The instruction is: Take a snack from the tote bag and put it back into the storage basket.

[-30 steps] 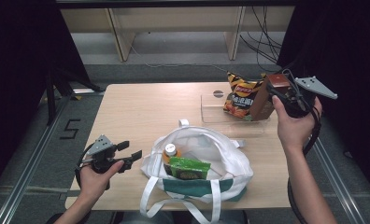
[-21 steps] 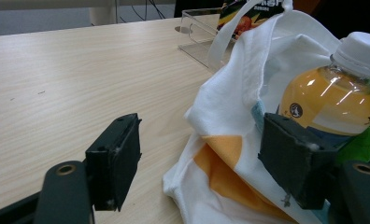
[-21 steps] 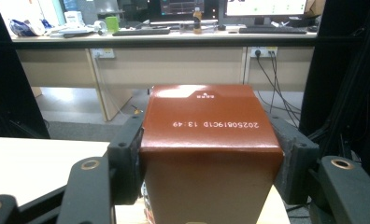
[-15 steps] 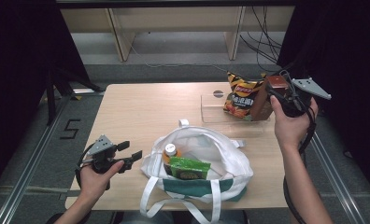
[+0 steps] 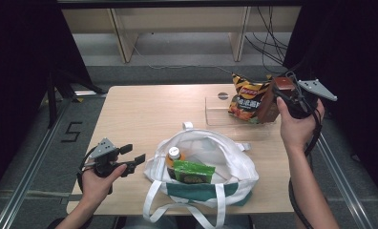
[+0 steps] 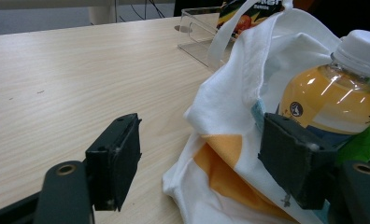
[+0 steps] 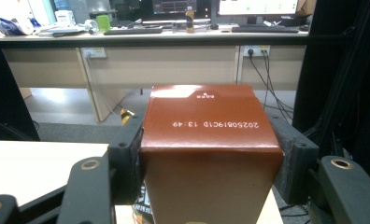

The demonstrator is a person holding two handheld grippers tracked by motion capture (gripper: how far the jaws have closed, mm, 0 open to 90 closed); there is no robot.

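While 1 brown carton (image 7: 206, 154) is gripped, 1 bottle (image 5: 173, 155) sits bagged.

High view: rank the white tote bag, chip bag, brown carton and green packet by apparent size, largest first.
1. white tote bag
2. chip bag
3. green packet and brown carton: look alike, left unranked.
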